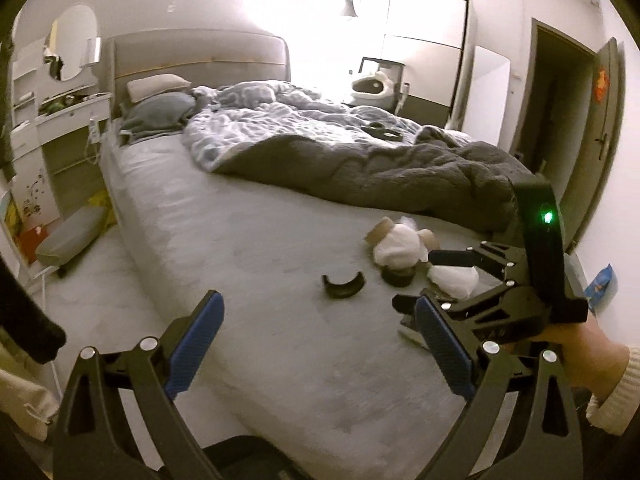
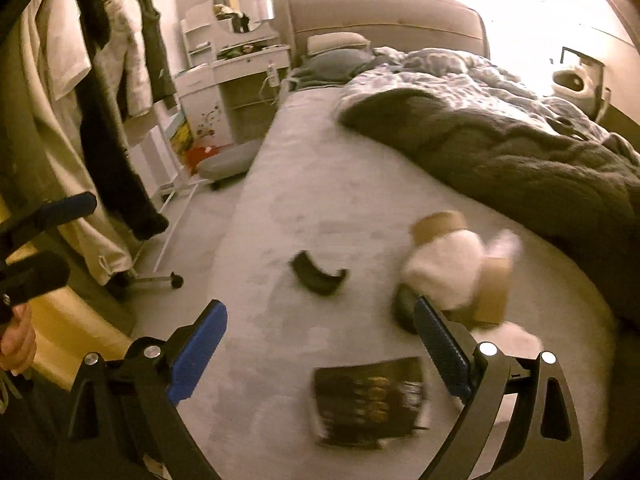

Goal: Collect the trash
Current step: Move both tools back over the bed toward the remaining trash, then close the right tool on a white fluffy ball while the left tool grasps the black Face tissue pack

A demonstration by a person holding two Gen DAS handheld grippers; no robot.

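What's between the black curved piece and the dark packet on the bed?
Nothing: bare sheet separates the curved piece from the packet, seen in the right wrist view.

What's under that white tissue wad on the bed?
The white tissue wad drapes over cardboard tubes and sits above a dark round piece. Anything further beneath is covered.

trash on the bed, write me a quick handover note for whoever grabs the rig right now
Left tongs: open, empty, over the near bed edge.
Right tongs: open, empty, above the dark packet.
On the mattress: curved black piece, cardboard tubes with white tissue, another tissue wad, small black round item.
Done: nothing held; no bin in view.
Left: pick up every piece.
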